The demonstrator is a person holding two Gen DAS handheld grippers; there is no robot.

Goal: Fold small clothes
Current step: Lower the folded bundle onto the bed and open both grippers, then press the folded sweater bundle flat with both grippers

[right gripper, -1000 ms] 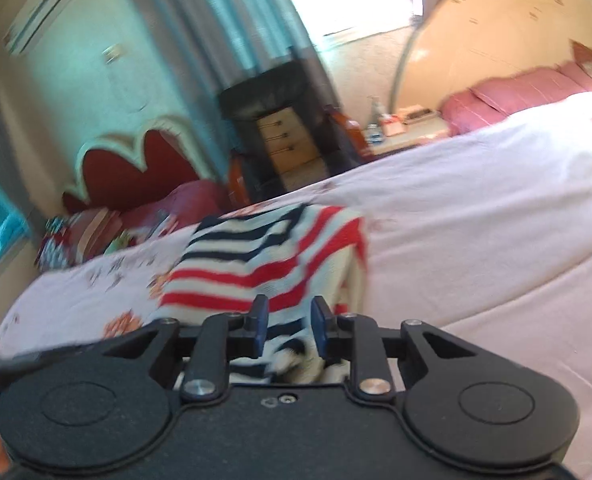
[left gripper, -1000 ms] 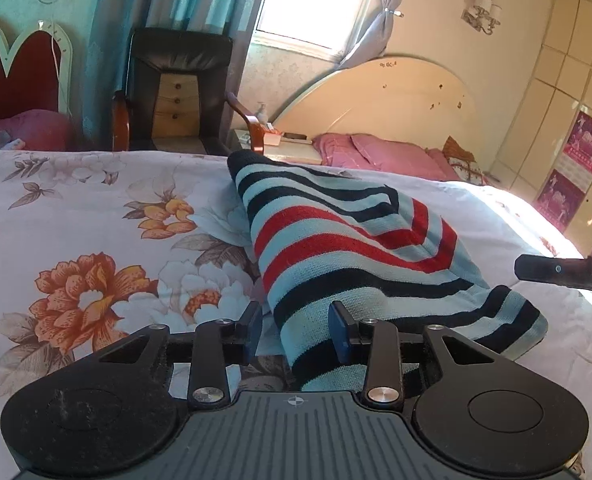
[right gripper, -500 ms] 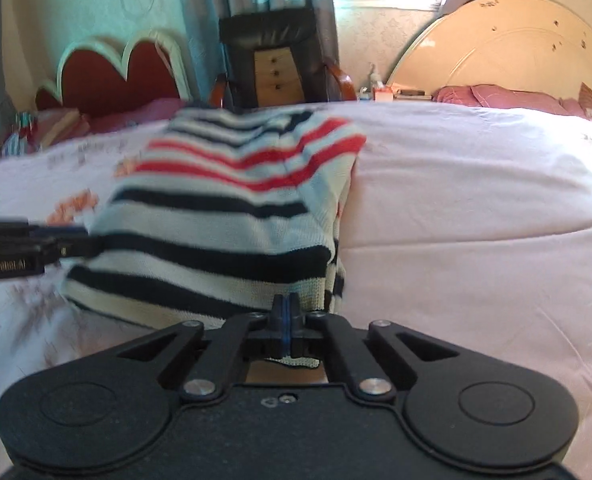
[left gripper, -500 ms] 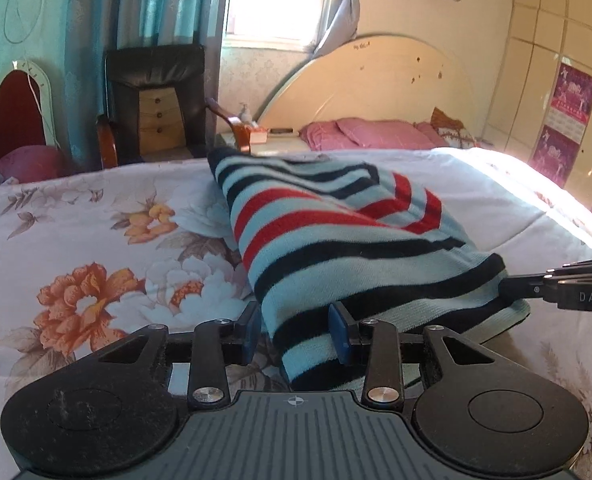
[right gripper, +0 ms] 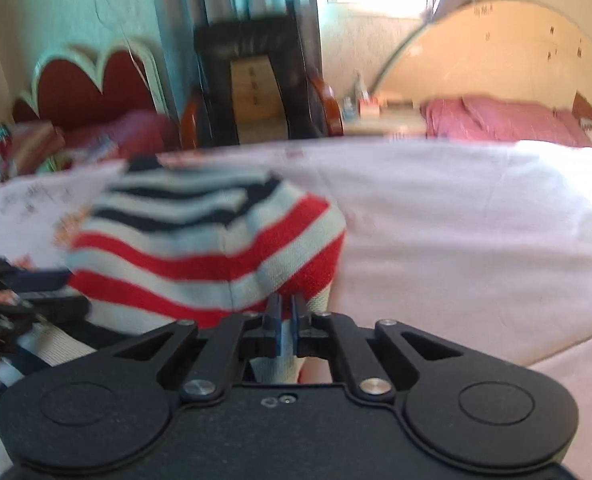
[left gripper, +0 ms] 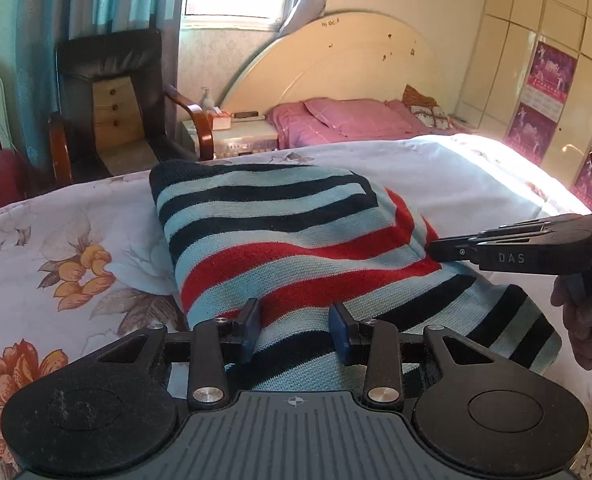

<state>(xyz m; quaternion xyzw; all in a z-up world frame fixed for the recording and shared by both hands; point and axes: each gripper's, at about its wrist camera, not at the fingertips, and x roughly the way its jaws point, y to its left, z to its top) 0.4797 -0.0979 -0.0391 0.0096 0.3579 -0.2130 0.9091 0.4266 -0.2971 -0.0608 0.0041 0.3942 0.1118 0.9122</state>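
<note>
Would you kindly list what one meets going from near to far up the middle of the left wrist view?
Left tool → striped sweater → white bedsheet → pink pillow → cream headboard.

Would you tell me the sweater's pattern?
The striped sweater has light blue, navy and red stripes, clearest in the left wrist view.

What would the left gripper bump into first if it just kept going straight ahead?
Probably the striped sweater. The left gripper is open, with the knit already lying between its fingers, so it would push into the fabric right away. Depth is hard to judge here.
</note>
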